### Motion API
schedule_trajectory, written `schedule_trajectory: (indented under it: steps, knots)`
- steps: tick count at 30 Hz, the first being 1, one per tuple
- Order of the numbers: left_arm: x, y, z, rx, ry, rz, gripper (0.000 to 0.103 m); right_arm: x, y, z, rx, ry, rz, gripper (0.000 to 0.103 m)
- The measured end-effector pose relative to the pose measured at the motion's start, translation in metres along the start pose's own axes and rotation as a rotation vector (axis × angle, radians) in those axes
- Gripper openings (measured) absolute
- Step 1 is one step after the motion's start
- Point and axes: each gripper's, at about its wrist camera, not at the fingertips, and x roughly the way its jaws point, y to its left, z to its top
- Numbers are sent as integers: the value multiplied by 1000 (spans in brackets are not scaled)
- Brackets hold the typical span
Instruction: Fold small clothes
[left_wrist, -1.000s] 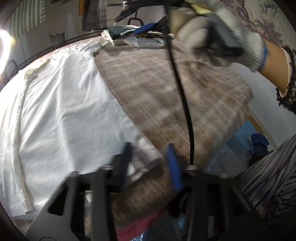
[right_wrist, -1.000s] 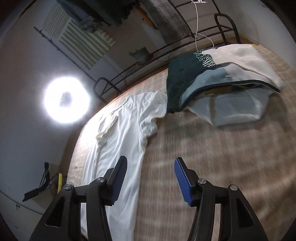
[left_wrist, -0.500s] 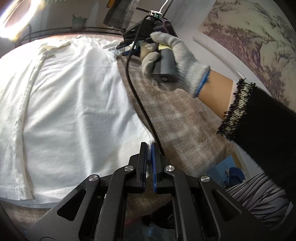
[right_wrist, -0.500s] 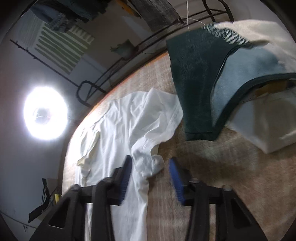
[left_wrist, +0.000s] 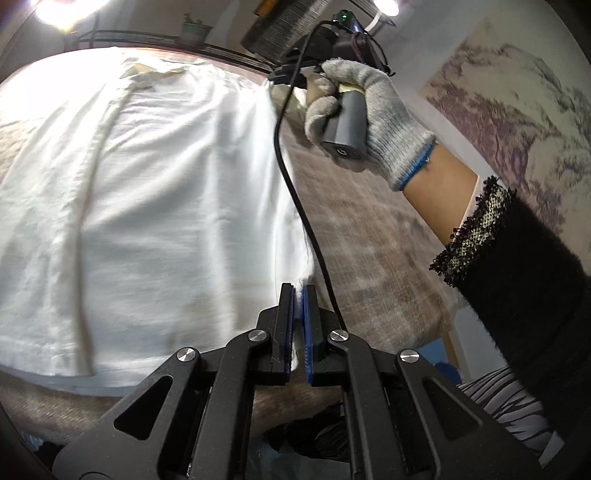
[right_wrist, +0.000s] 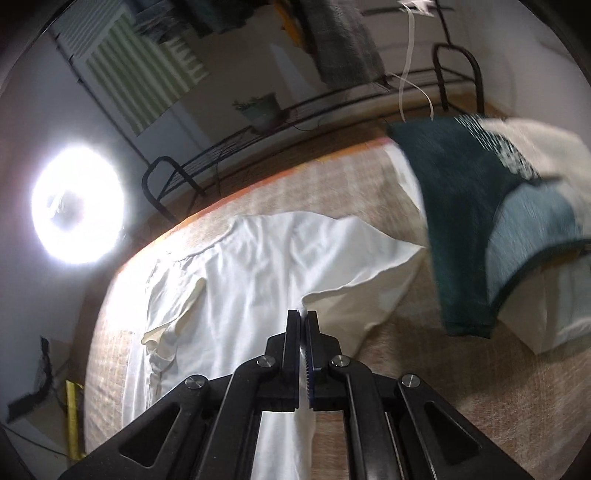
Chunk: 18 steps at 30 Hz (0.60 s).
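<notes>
A white shirt (left_wrist: 155, 206) lies spread on the brown blanket (left_wrist: 369, 236). The left gripper (left_wrist: 299, 295) pinches its hem corner. The right gripper (right_wrist: 303, 321), in a gloved hand (left_wrist: 369, 118), is clamped on the shirt's edge below the sleeve; dark green clothes (right_wrist: 461, 221) lie just beside.

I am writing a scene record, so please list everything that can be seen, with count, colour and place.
white shirt: one, white, spread flat on the bed cover
bed cover: one, beige-brown, under the clothes
dark green garment: one, piled with pale clothes at far right
ring light: one, bright white, left
potted plant: one, green, on the black rack behind
wall picture: one, purple and cream, right wall
gloved hand: one, grey glove, holding the right gripper's handle
left gripper: fingers shut on the shirt's hem corner
right gripper: fingers shut on the shirt's sleeve edge
</notes>
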Motion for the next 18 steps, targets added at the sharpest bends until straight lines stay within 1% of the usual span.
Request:
schedule_trajectory:
  steps: [4,8,12,18]
  knots:
    - [-17,16,-4,-42,-21,9,2,0,40,3,-106,-6,-35,0]
    - [-32,35,-10,-87,-37,32,2,4,83,1,-209,-9,-34,0]
    - [-42,55,-16,-132,-44,64,2,21,128,-8,-317,12,-34,0]
    - [-47,77,-20,-177,-45,97,2,54,172,-30,-431,67,-45,0]
